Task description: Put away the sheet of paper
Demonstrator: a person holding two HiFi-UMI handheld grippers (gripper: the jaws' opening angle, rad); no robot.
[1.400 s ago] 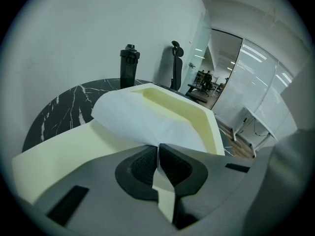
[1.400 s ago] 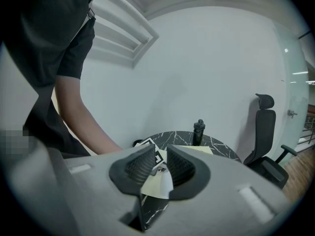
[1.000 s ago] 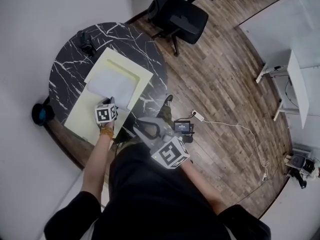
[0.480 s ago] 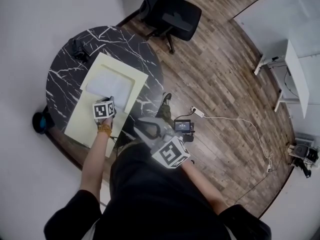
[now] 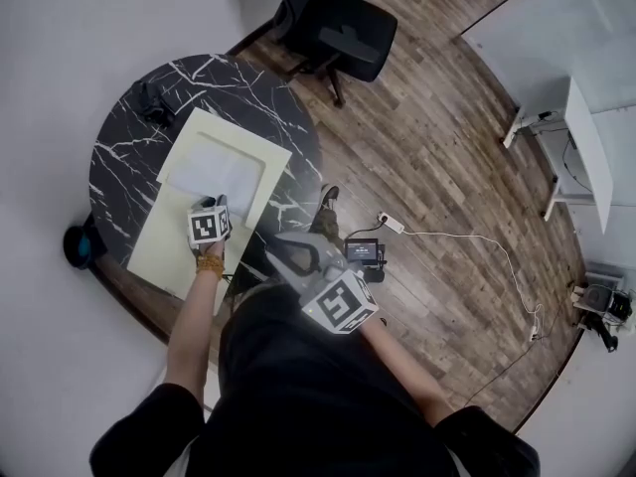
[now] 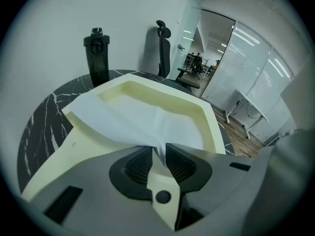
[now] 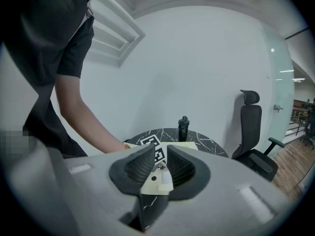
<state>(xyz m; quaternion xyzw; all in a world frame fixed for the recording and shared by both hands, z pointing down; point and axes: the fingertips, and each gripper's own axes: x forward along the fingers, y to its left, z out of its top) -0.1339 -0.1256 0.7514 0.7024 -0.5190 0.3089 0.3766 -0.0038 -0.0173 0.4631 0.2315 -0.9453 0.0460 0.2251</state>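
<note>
The white sheet of paper [image 5: 214,170] lies in the recess of a cream tray [image 5: 164,238] on the round black marble table [image 5: 119,157]. In the left gripper view the sheet [image 6: 142,122] spreads over the tray's rim [image 6: 209,119]. A creased point of its near edge stands between the jaws. My left gripper [image 5: 221,203] [image 6: 157,149] has just been opening, and its pads stand slightly apart without pressing the paper. My right gripper [image 5: 284,250] [image 7: 158,156] hangs off the table's edge, in front of the person. It is open with nothing between its fingers.
A black bottle [image 5: 149,97] [image 6: 98,58] [image 7: 183,128] stands at the table's far side behind the tray. A black office chair [image 5: 343,28] [image 7: 251,127] is on the wooden floor beyond the table. A small device with a cable [image 5: 363,251] lies on the floor.
The sheet has settled flatter into the tray's recess. My left gripper stays at its near edge. The right gripper has not visibly moved.
</note>
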